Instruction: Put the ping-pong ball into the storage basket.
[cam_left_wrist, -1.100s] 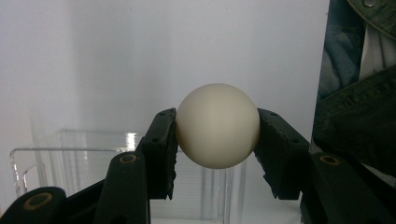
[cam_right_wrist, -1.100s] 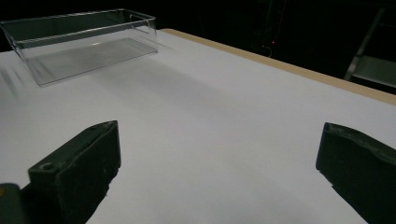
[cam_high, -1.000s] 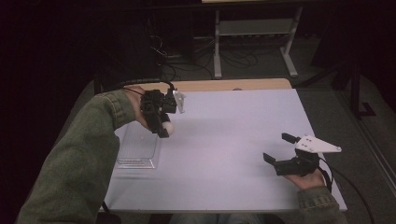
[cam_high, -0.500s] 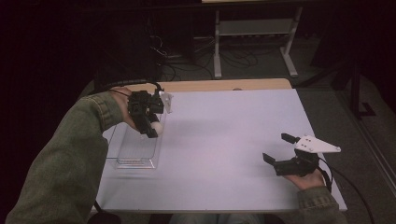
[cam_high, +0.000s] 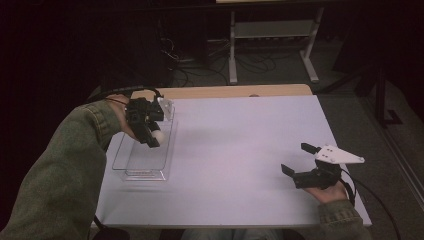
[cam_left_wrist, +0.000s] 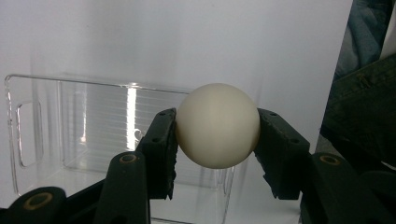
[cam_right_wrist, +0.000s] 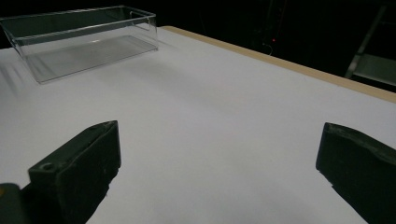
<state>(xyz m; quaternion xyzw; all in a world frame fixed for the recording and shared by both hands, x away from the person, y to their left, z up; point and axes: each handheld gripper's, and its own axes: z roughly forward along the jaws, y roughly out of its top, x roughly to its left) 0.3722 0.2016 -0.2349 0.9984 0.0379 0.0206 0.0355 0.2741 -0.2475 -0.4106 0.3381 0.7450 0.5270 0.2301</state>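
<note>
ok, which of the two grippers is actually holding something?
The left gripper: its jaws clamp a cream-white ball above the clear plastic bin. The right gripper rests with jaws wide apart, nothing between them.

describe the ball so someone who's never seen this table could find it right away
Start at the clear bin on the table's left side. Above it, the left gripper clamps the ball between its jaws. It is the one round thing: smooth, plain cream-white.

A white table (cam_high: 240, 150) with a strip of bare wood along its far edge carries a clear plastic tray (cam_high: 145, 159) that sits on its left side, long way running front to back, near the left edge.
</note>
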